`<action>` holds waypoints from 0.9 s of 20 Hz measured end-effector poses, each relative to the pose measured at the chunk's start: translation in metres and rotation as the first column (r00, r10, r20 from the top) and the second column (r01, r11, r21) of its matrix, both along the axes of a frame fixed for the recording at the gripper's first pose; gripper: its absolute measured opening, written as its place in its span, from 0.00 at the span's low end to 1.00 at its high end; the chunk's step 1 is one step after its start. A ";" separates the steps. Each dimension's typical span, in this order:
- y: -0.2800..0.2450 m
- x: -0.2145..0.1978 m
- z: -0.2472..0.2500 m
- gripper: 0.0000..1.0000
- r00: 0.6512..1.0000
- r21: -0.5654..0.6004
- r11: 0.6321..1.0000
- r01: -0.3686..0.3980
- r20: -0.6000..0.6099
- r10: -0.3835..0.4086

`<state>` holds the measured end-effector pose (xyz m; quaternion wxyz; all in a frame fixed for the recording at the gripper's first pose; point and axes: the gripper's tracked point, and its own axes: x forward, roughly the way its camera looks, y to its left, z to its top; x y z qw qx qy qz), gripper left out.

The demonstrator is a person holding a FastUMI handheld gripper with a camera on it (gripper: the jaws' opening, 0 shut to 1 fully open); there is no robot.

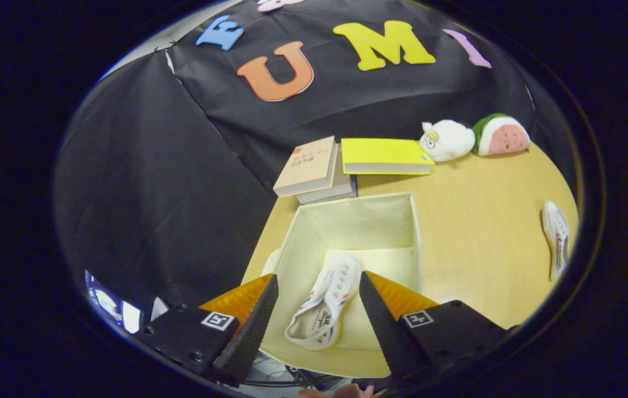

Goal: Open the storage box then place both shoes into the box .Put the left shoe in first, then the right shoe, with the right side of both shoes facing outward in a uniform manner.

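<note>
At lower centre of the frame the hand-held gripper [318, 287] hangs released, fingers spread wide with nothing between them but air above the storage box [414, 232]. The box stands open on the tabletop [480, 221]. Inside lies one white shoe [326, 301], long axis running from lower left to upper right, toe toward the far wall. The second shoe [556, 235] lies at far right on the tabletop, well apart from the box.

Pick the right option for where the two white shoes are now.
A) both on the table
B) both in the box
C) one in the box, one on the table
C: one white sneaker lies inside the open cream fabric box, seen between the open tool fingers; the other white sneaker lies on the wooden table.
</note>
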<state>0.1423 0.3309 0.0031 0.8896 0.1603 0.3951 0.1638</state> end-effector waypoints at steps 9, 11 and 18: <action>-0.185 -0.024 0.050 0.97 0.960 -0.281 0.953 0.115 0.277 -0.034; -0.228 -0.034 0.054 0.97 0.953 -0.297 0.943 0.149 0.299 -0.057; -0.372 -0.064 0.031 0.98 0.952 -0.397 0.899 0.187 0.298 -0.067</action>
